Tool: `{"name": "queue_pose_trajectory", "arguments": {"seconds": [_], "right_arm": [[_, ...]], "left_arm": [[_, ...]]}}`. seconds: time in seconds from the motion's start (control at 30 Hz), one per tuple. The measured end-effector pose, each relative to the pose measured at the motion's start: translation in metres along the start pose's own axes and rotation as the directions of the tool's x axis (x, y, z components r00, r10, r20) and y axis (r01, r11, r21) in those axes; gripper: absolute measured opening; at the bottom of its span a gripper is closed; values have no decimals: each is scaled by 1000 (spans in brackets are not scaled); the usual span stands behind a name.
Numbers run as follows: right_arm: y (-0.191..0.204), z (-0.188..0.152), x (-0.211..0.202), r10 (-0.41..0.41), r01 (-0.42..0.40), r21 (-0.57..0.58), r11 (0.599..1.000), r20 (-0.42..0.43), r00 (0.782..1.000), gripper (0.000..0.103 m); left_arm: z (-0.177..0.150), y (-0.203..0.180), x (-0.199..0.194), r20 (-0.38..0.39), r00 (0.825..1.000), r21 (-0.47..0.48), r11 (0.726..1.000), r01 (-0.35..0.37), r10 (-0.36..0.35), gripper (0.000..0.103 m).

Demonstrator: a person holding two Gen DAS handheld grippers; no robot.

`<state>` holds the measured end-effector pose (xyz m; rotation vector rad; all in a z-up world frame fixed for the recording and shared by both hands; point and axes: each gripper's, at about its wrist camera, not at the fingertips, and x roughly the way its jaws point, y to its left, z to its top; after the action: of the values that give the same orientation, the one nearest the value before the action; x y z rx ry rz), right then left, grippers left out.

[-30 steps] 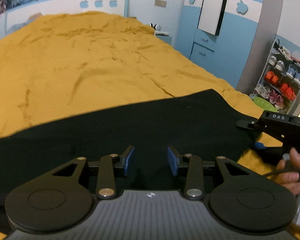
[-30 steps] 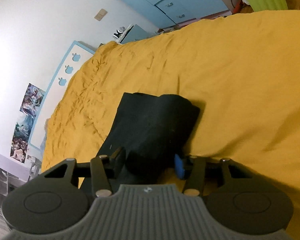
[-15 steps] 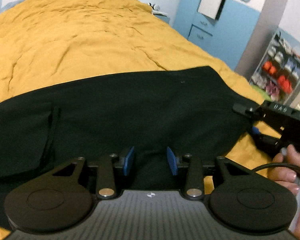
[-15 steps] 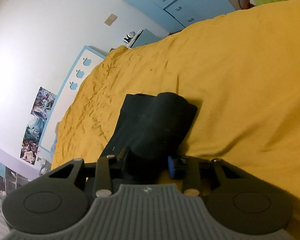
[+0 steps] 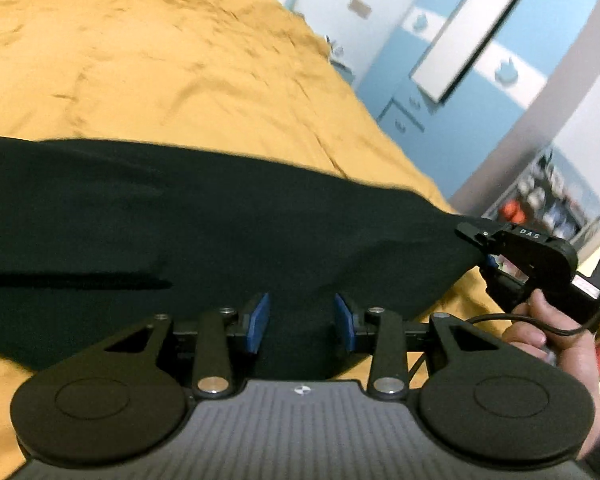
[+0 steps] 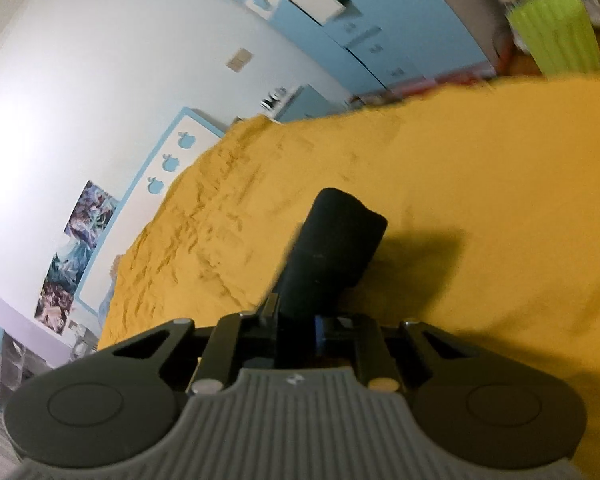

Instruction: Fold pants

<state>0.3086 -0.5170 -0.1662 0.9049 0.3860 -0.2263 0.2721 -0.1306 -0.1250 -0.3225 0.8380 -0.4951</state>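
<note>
Black pants lie across the yellow bedspread. My left gripper stands at their near edge with cloth between its blue pads, and the jaws show a gap. My right gripper pinches the pants' right corner and pulls it taut. In the right wrist view my right gripper is shut on a bunched fold of the pants, lifted off the bedspread with a shadow under it.
A blue wardrobe and a shoe rack stand beyond the bed's right side. A green bin stands on the floor past the bed. The headboard runs along the wall.
My right gripper has closed on the pants' end and raised it off the bed. My left gripper's jaws have stayed the same width on the near edge, and the cloth now pulls taut between the two.
</note>
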Motion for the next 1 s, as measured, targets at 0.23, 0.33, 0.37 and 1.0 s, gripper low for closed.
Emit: {"name": "queue_pose_trajectory", "arguments": {"seconds": [0.23,0.33,0.37,1.0], "right_arm": [[109,-21,-4,79,-47,-411,911,62,995,10],[152,-47,-6,152,-108,-574,812,29,988,10],[164,-59,-8,181,-136,-629,765,7,983,10],[176,-210,8,-23,-503,-854,130,-510,860,27]], "left_arm": [[13,67,-56,101,993,-156,987,-45,61,44],[17,89,-73,131,988,-219,975,-46,76,44],[17,95,-78,141,986,-233,971,-50,85,44],[18,114,-64,68,994,-251,965,-71,91,53]]}}
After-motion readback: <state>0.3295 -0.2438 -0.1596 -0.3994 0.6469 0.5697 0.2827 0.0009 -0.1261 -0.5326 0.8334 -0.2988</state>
